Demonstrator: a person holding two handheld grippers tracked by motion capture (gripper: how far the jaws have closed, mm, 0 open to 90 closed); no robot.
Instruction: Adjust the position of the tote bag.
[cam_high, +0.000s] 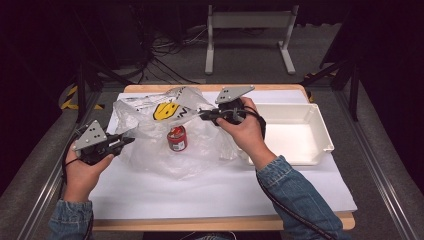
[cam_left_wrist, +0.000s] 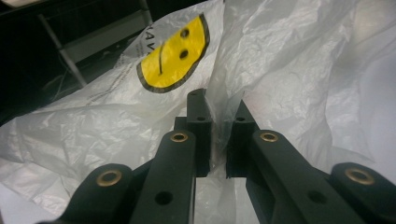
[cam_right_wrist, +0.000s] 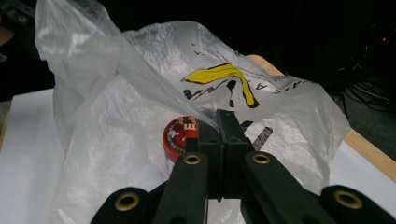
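Two black hand-held grippers pinch a crinkled, translucent plastic bag (cam_high: 165, 135) at mid-frame: the left hand-held gripper (cam_high: 127, 138) clamps a thin fold at its left edge, the right hand-held gripper (cam_high: 204, 116) is closed on film at its upper right. Inside the bag stands a small red cylindrical can (cam_high: 177, 138) on the white-covered desk (cam_high: 210, 195). Farther right lies a smooth white rectangular tray (cam_high: 320, 135).

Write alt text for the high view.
Two hand-held grippers, left gripper and right gripper, pinch opposite sides of a clear plastic bag with a red can inside, on a white-covered table beside a white tray.
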